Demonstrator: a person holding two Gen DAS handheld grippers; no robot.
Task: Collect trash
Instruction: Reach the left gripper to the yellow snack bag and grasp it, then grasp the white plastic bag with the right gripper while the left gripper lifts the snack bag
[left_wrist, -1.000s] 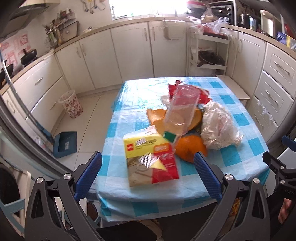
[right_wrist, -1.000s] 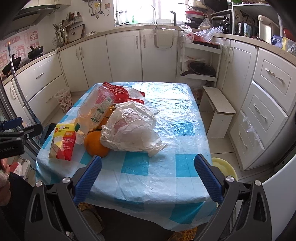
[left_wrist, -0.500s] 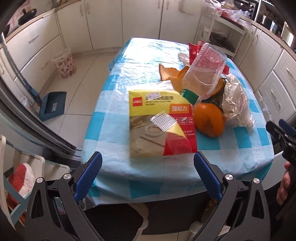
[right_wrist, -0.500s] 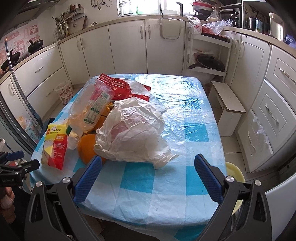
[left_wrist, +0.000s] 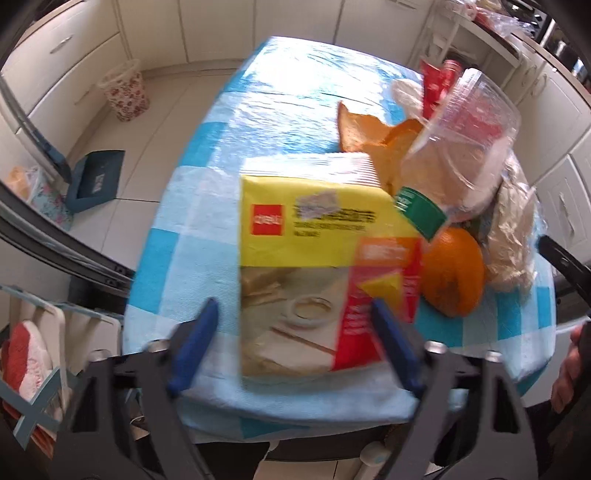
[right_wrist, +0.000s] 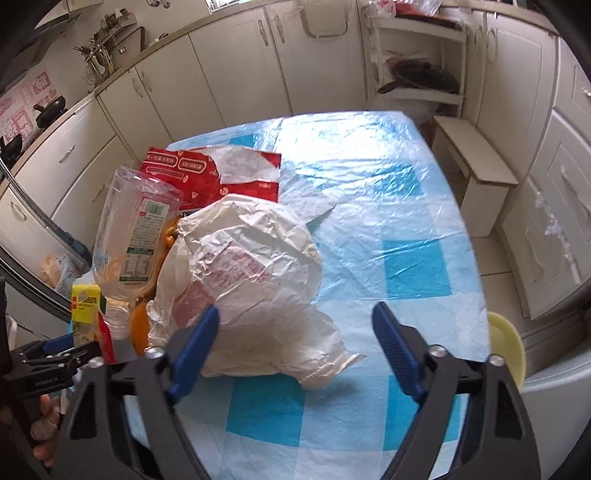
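Note:
A yellow and red carton (left_wrist: 314, 266) lies flat near the front edge of the blue-checked table (left_wrist: 192, 240). My left gripper (left_wrist: 293, 314) hovers over its near end; the jaws are closing and the carton shows between them, with no pad pressing on it. A crumpled white plastic bag (right_wrist: 251, 280) sits in front of my right gripper (right_wrist: 295, 310), whose jaws are also closing around the bag's near edge without gripping it. A clear plastic bottle (left_wrist: 461, 147) leans on an orange (left_wrist: 454, 277) and orange peel (left_wrist: 369, 136). Red wrappers (right_wrist: 207, 177) lie behind.
White kitchen cabinets ring the table. A floral waste bin (left_wrist: 125, 92) and a dark dustpan (left_wrist: 98, 181) stand on the floor at the left. A low white stool (right_wrist: 472, 162) and a yellow bowl (right_wrist: 506, 343) are off the table's right side.
Both grippers have come down and closer to the table, and the trash now looms larger. Both pairs of jaws have narrowed from wide open.

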